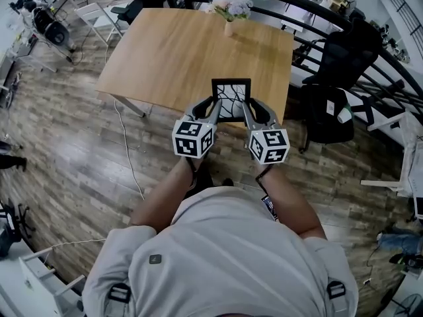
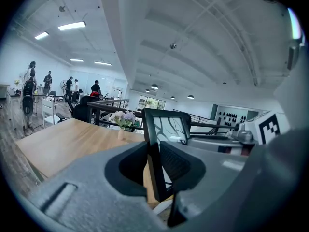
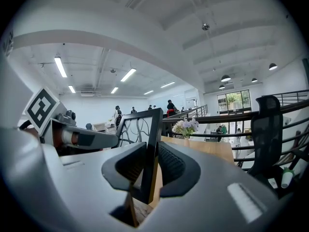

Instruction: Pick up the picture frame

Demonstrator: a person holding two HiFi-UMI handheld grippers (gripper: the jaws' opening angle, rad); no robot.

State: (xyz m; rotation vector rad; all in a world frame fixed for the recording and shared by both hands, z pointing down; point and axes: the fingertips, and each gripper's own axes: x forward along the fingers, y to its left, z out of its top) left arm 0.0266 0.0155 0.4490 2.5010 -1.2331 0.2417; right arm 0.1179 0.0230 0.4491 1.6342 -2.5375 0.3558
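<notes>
A black picture frame with a white print of dark branching lines stands upright over the near edge of the wooden table. My left gripper is shut on its left side and my right gripper on its right side. In the left gripper view the frame's edge sits clamped between the jaws of the left gripper. The right gripper view has the frame pinched the same way by the right gripper. Whether the frame's base touches the table is hidden.
A small vase of flowers stands at the table's far edge. A black office chair is to the right, with a dark railing behind it. A white chair stands far left. A cable lies on the wood floor.
</notes>
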